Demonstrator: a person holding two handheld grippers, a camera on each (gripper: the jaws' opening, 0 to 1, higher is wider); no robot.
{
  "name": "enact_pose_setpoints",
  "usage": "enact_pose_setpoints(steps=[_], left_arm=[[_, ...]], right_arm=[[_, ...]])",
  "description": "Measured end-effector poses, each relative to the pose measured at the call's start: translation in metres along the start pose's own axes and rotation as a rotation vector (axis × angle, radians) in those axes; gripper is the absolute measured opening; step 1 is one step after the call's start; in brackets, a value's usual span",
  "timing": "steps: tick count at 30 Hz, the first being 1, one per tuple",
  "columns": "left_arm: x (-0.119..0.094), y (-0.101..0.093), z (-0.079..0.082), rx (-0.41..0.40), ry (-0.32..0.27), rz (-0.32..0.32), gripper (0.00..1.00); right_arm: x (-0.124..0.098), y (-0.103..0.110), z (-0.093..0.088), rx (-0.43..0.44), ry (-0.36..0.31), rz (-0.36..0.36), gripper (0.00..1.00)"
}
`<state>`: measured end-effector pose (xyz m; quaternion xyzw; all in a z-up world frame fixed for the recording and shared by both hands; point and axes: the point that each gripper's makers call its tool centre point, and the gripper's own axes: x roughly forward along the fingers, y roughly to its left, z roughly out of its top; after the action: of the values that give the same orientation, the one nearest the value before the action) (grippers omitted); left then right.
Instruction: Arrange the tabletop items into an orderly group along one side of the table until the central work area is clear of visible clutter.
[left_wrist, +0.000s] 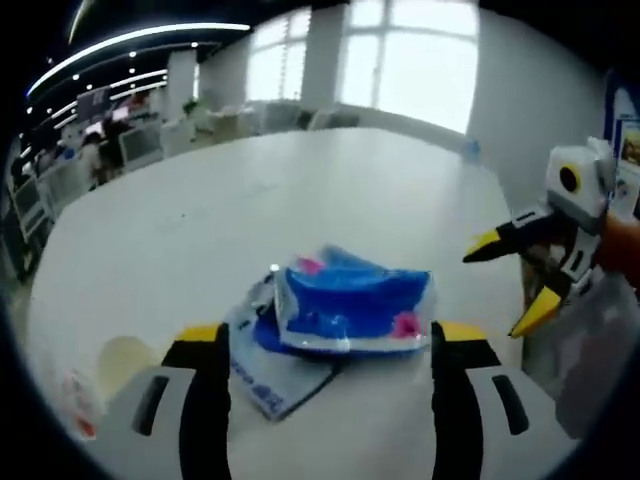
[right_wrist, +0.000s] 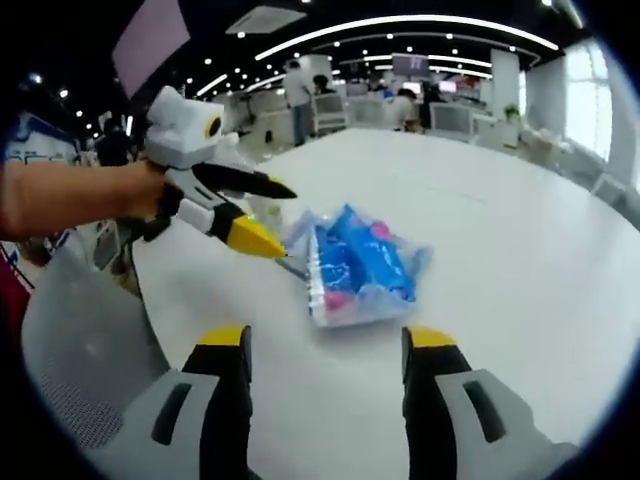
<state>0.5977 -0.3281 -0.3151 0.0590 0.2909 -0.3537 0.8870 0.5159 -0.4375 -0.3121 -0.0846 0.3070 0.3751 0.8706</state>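
A puffy blue and white packet (left_wrist: 350, 308) with pink spots lies on the white table (left_wrist: 300, 190), on top of a flat white and blue sachet (left_wrist: 268, 378). My left gripper (left_wrist: 330, 338) is open, its yellow-tipped jaws standing on either side of the packet's near edge. My right gripper (left_wrist: 508, 284) comes in from the right, open, a little short of the packet. In the right gripper view the same packet (right_wrist: 355, 265) lies just ahead of my open right gripper (right_wrist: 328, 342). The left gripper (right_wrist: 279, 218), held by a hand, is open with its tips at the packet's left edge.
A pale yellowish blob (left_wrist: 125, 358) and a red and white item (left_wrist: 75, 408) sit at the near left table edge. A grey chair (right_wrist: 80, 340) stands beside the table. The table's bare far surface (right_wrist: 520, 230) stretches toward office desks and windows.
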Motion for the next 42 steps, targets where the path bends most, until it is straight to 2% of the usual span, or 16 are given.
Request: enact_pose_setpoints(steps=[5, 12, 15, 20, 24, 31, 35, 42], left_arm=[[0.015, 0.013, -0.002, 0.04, 0.042, 0.025, 0.69], [0.03, 0.02, -0.004, 0.067, 0.075, 0.027, 0.58], [0.034, 0.021, -0.004, 0.072, 0.08, 0.032, 0.56], [0.039, 0.016, -0.005, 0.086, 0.086, 0.012, 0.48], [0.042, 0.015, -0.008, 0.099, 0.099, 0.0, 0.41], [0.045, 0.013, -0.011, 0.106, 0.111, -0.012, 0.26], [0.044, 0.015, -0.012, 0.108, 0.116, 0.001, 0.23], [0.041, 0.016, -0.013, 0.118, 0.117, 0.012, 0.13]], right_arm=[[0.008, -0.006, -0.003, 0.02, 0.063, -0.026, 0.57], [0.025, -0.007, 0.004, 0.058, 0.103, -0.056, 0.53], [0.035, -0.007, 0.004, 0.085, 0.12, -0.064, 0.52], [0.042, -0.013, 0.007, 0.135, 0.117, -0.08, 0.44], [0.047, -0.02, 0.001, 0.153, 0.141, -0.103, 0.44], [0.054, -0.029, -0.007, 0.163, 0.175, -0.129, 0.33], [0.052, -0.032, -0.011, 0.117, 0.196, -0.145, 0.22], [0.05, -0.037, -0.012, 0.115, 0.192, -0.152, 0.09]])
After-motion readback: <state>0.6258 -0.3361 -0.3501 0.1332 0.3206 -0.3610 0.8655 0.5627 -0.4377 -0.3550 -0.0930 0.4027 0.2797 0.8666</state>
